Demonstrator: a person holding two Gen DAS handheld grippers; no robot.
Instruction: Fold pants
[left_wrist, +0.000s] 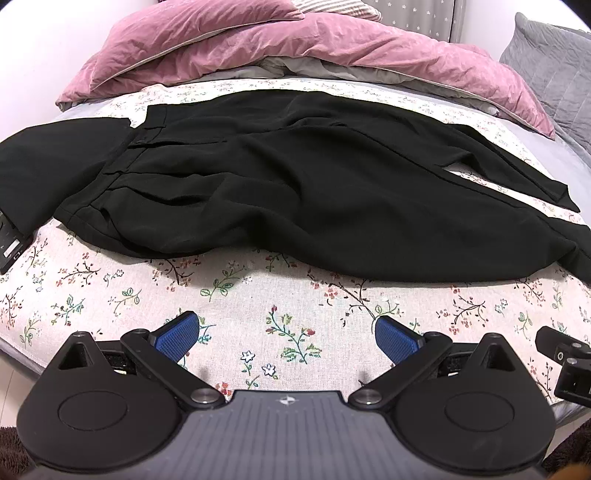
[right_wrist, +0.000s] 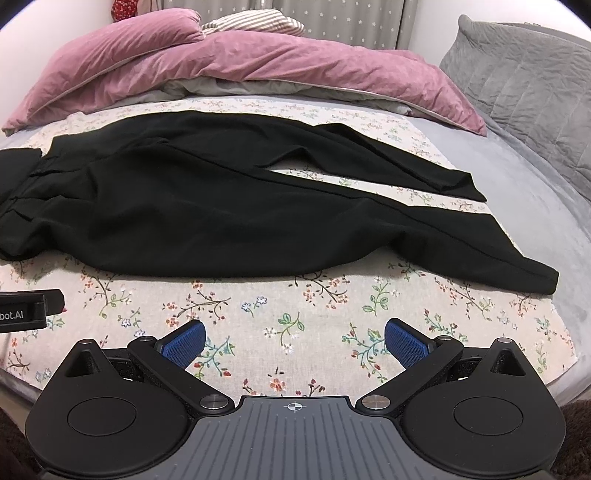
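Black pants (left_wrist: 280, 192) lie spread on a floral sheet, waistband to the left, both legs running right and slightly apart at the cuffs. They also show in the right wrist view (right_wrist: 207, 214). My left gripper (left_wrist: 286, 334) is open and empty, hovering over the sheet just short of the pants' near edge. My right gripper (right_wrist: 293, 338) is open and empty, also over the sheet in front of the near leg. Part of the right gripper's body (left_wrist: 565, 365) shows at the left view's right edge.
A second black garment (left_wrist: 48, 166) lies left of the waistband. A pink duvet (left_wrist: 258, 48) and a grey pillow (right_wrist: 528, 81) lie at the back. The floral sheet (right_wrist: 295, 306) covers the bed; a dark device (left_wrist: 11, 243) lies at the left edge.
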